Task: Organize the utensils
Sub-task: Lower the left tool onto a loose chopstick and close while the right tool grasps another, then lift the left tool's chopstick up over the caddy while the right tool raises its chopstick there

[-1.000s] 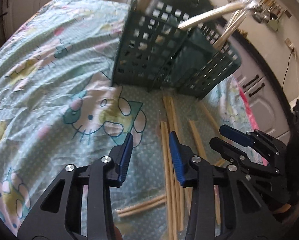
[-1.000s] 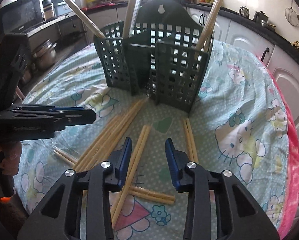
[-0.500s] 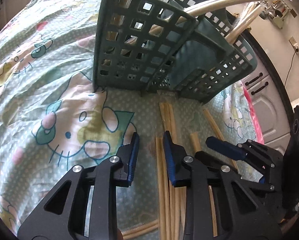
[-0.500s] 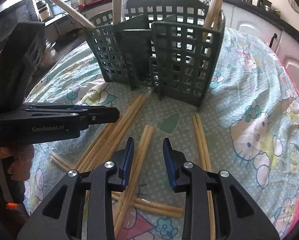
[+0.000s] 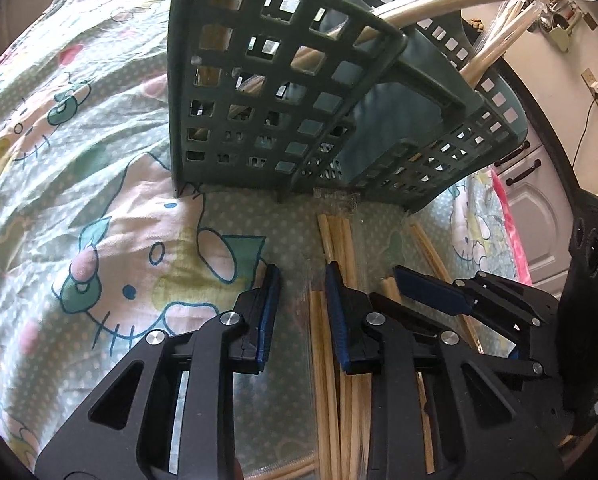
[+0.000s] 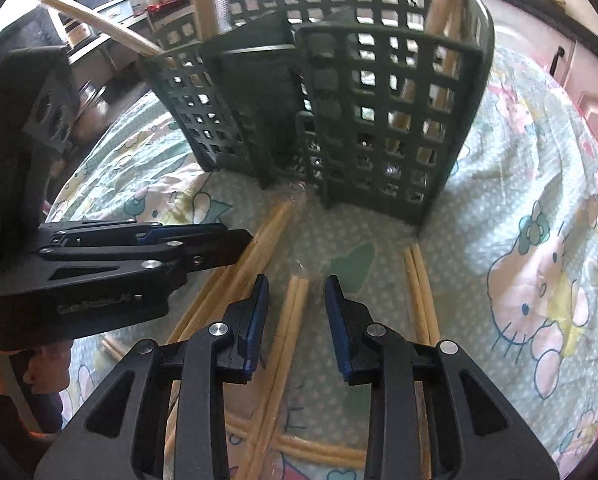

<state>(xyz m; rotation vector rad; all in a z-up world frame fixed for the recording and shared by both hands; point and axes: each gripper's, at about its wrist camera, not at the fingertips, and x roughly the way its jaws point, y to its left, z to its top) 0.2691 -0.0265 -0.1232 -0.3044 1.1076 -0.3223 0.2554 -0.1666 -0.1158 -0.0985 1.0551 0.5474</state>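
Here your right gripper [image 6: 293,312] hangs open over a wrapped pair of chopsticks [image 6: 287,332] lying on the tablecloth [image 6: 519,208] before the green caddy [image 6: 379,112]. Your left gripper [image 5: 301,304] is open too, low beside another chopstick bundle [image 5: 341,240].

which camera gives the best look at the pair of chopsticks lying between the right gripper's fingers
The right wrist view: the chopstick pair lies centred between the open right gripper. In the left wrist view, that gripper covers most of it.
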